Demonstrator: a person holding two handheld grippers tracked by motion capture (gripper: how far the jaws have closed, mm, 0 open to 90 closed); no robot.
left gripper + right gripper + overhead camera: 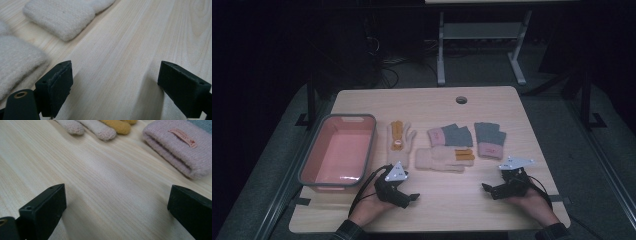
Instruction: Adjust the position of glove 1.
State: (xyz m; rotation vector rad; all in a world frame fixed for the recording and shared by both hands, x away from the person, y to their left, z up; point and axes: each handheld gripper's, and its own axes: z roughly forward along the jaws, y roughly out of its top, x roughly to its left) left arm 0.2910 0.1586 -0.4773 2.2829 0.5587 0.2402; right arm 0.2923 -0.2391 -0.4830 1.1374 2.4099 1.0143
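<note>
Resting released and empty on the counter [492, 107], either tool, left tool [408, 198] or right tool [488, 189], risked snagging two overlapping gloves [443, 159] together.

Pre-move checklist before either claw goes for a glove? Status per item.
1. Left claw open, nothing between its jaws: ok.
2. Right claw open, nothing between its jaws: ok.
3. Pink bin has room, no items inside: ok.
4. Cream gloves lie flat on the table, apart from both claws: ok.
5. Grey-and-pink gloves lie flat, not under anything: ok.
6. Cables free of the gloves: ok in the high view.
</note>
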